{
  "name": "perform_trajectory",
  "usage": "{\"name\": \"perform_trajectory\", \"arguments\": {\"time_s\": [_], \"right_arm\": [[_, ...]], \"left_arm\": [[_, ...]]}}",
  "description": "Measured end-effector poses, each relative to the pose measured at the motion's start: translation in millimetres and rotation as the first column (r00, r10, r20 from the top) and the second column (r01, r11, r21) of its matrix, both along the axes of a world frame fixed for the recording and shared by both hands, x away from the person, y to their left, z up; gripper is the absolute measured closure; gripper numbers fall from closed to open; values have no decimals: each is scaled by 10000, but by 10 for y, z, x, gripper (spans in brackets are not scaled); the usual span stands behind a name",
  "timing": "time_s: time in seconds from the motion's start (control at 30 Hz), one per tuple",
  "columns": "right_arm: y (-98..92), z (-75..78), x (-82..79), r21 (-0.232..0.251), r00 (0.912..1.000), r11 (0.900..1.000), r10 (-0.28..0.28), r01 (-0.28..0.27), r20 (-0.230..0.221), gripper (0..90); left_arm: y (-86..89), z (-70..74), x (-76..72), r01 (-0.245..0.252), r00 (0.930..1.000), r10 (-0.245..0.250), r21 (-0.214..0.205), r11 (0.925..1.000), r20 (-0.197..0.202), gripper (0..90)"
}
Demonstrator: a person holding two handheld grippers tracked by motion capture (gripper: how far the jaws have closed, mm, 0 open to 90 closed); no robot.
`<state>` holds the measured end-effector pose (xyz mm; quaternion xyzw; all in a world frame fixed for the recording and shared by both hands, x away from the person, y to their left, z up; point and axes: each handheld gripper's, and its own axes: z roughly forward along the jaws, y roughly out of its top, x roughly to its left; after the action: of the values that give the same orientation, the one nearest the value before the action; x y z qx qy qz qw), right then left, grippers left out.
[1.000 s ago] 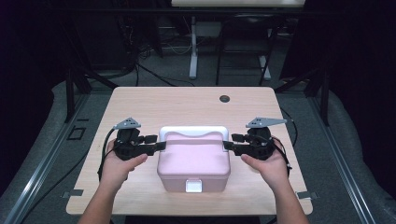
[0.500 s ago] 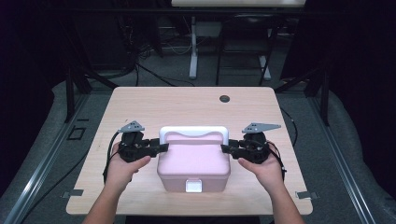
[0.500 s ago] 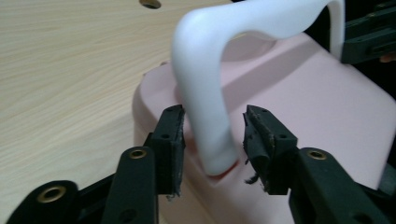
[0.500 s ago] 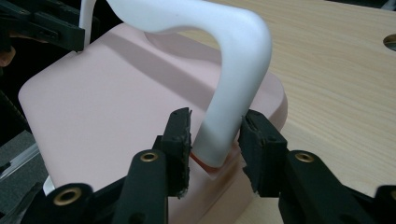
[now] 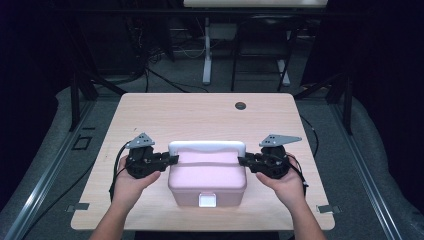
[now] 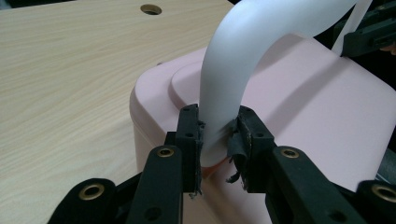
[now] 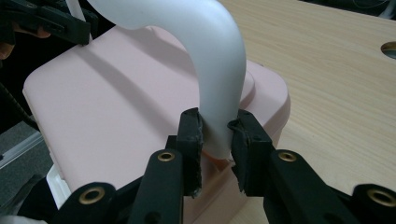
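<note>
1. A pink plastic storage box (image 5: 207, 180) sits on the near half of the light wooden table (image 5: 200, 115), between the two grippers. A white latch (image 5: 207, 200) faces the person on its front wall.
2. A white carrying handle (image 5: 207, 148) arches over the lid along the far edge of the box. One end descends at each side wall.
3. The left gripper (image 5: 167, 160) approaches from the box's left side. In the left gripper view its jaws have just been closing, and their pads now press on the left leg of the handle (image 6: 219, 126), low down near the pivot.
4. The right gripper (image 5: 246, 161) mirrors it from the right side. Its jaws have likewise just been closing; in the right gripper view the pads clamp the right leg of the handle (image 7: 217, 126) just above the box wall.
5. Each gripper is held by a hand (image 5: 131, 182) entering from the near edge; both point inward, roughly level.
6. A round cable hole (image 5: 240, 105) lies in the table's far part, well apart from the box.
</note>
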<state>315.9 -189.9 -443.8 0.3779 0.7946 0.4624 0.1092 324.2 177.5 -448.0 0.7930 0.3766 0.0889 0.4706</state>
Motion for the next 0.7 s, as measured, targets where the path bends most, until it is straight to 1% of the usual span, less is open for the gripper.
{"name": "perform_trajectory", "arguments": {"time_s": [0.1,0.17,0.3,0.4,0.47,0.5,0.53,0.57,0.6,0.63,0.7], "right_arm": [[9,9,-20,-94,10000,9999,48,-48,17,740],[21,22,-45,-120,9997,9997,192,-193,-117,742],[30,35,-68,-123,9997,9997,222,-223,-127,743],[30,42,-78,-86,9997,9998,190,-191,-119,744],[17,49,-80,119,9999,9998,148,-148,-44,745],[17,49,-80,119,9999,9998,148,-148,-44,745],[13,54,-83,236,9999,9997,106,-105,-29,746],[-4,63,-81,480,9999,9988,16,-20,102,746],[-4,63,-81,480,9999,9988,16,-20,102,746],[-12,68,-79,578,9999,9983,-18,10,140,746],[-21,78,-67,730,9994,9973,-33,8,344,747]], "left_arm": [[10,7,-18,63,10000,-63,32,10000,-62,735],[23,19,-35,76,9999,-74,108,9999,-144,735],[21,19,-44,13,9999,-12,85,10000,-168,735],[27,21,-36,-4,10000,5,31,10000,-84,734],[34,43,-29,-93,10000,92,-175,9998,-38,734],[34,43,-29,-93,10000,92,-175,9998,-38,734],[34,57,-25,-132,9999,132,-196,9997,26,734],[30,79,-23,-184,9997,188,-332,9993,127,733],[30,79,-23,-184,9997,188,-332,9993,127,733],[36,90,-23,-170,9997,176,-348,9992,169,733],[45,90,-28,-202,9995,212,-421,9989,247,732]]}}
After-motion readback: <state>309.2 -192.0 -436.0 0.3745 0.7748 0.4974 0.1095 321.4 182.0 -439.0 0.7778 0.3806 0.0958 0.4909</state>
